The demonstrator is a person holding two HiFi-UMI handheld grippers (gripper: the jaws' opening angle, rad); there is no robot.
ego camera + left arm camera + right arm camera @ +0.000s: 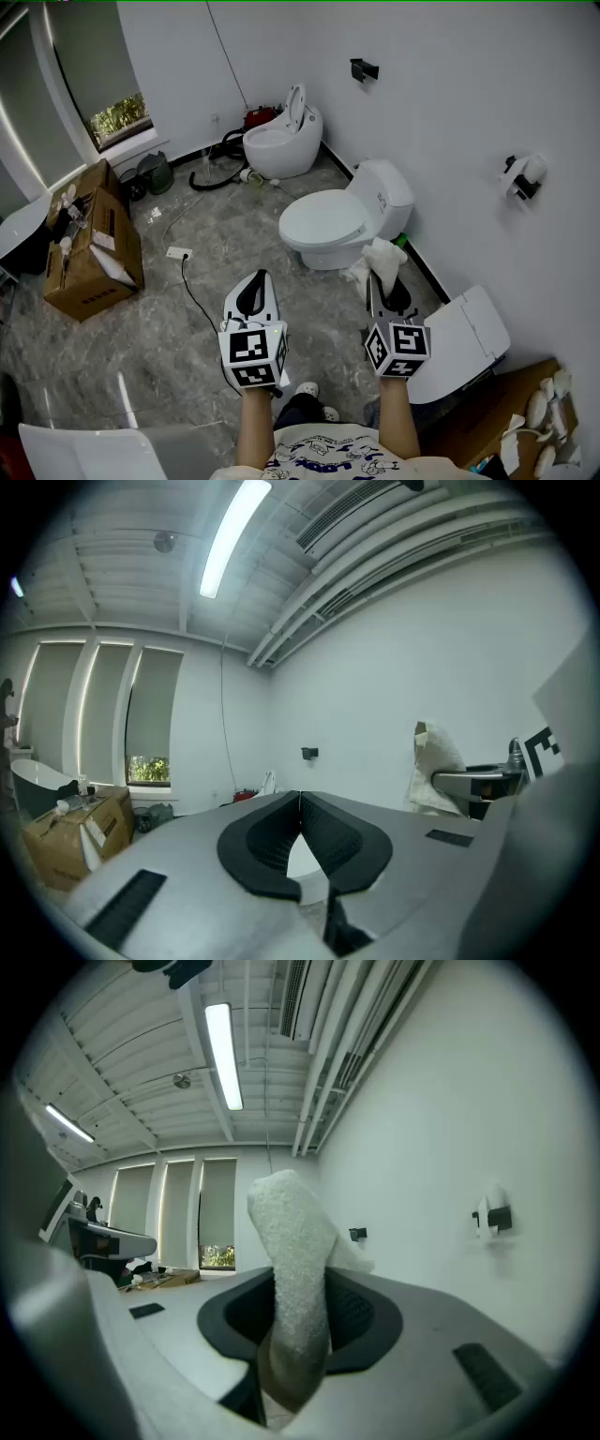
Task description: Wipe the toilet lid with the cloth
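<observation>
A white toilet stands against the right wall, its closed lid (324,221) facing up. My right gripper (382,277) is held just in front of it, shut on a white cloth (380,260) that sticks up between its jaws; in the right gripper view the cloth (298,1288) fills the gap. My left gripper (257,284) is level with it to the left, over the floor, jaws shut with nothing between them (300,803). Both point upward, away from the floor.
A second toilet (281,141) with raised lid stands at the back by a black hose. Cardboard boxes (89,244) sit at left, a cable and plug (179,253) lie on the floor, and a loose white toilet seat (459,342) leans at the right.
</observation>
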